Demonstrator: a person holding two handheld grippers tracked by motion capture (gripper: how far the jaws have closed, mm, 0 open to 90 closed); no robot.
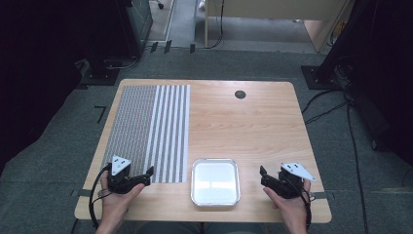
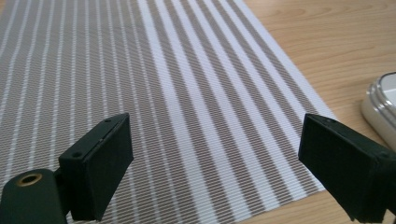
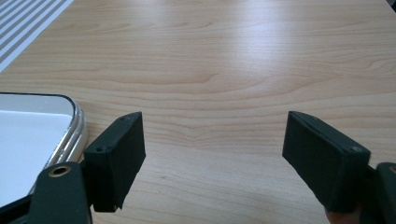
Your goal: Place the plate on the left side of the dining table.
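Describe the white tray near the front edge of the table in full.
The white square tray with rounded corners and a shiny silver metal-looking rim lies flat and empty on the light wooden table, near its front edge. It sits just right of the grey-and-white striped woven mat, between the two hand-held grippers; neither touches it.

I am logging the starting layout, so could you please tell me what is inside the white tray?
Nothing can be seen in the white tray: its flat bottom looks bare in the high view. The two gripper views catch just its edges, so they add little.
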